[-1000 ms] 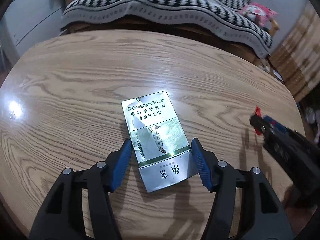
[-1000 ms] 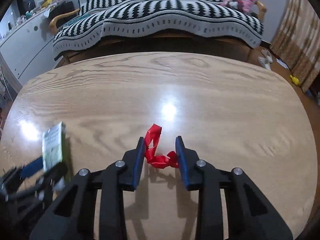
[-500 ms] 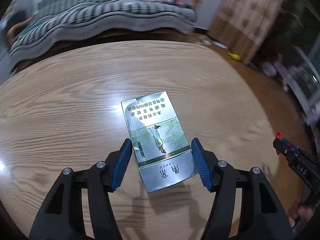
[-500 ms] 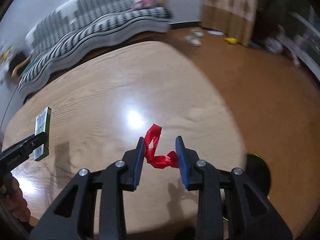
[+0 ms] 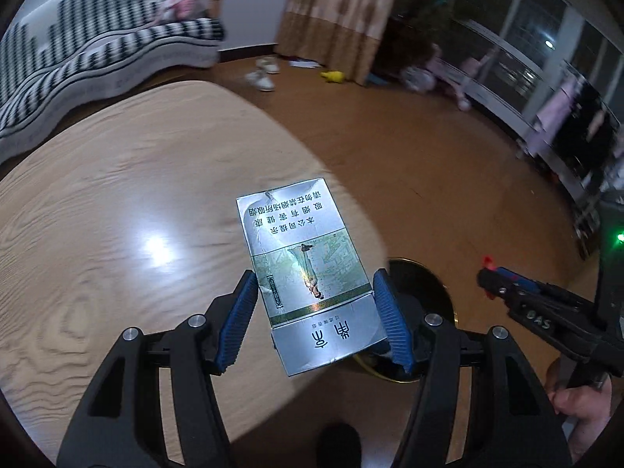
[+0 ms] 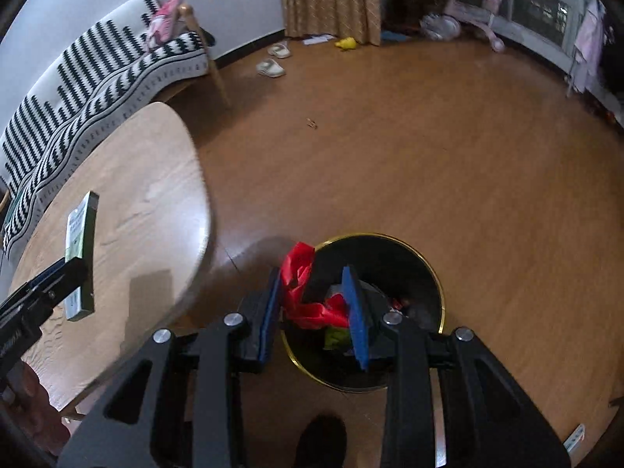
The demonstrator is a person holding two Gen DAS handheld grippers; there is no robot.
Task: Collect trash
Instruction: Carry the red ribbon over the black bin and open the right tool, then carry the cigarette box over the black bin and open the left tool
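Observation:
My left gripper (image 5: 314, 312) is shut on a silver and green cigarette pack (image 5: 304, 269) and holds it in the air over the table's right edge. The pack also shows edge-on in the right wrist view (image 6: 80, 253). My right gripper (image 6: 314, 312) is shut on a crumpled red wrapper (image 6: 302, 292) and holds it above the left part of a black trash bin with a gold rim (image 6: 435, 277). The bin holds some trash. In the left wrist view the bin (image 5: 425, 284) lies partly hidden behind the pack and right finger.
The oval wooden table (image 6: 144, 195) is to the left of the bin; it also shows in the left wrist view (image 5: 117, 210). A striped sofa (image 6: 97, 70) stands behind it. Slippers (image 6: 271, 66) and toys lie on the wooden floor (image 6: 429, 148) farther off.
Both grippers have swung right, off the table, carrying their items. The right gripper now hangs over the bin; the left has reached the table's right edge.

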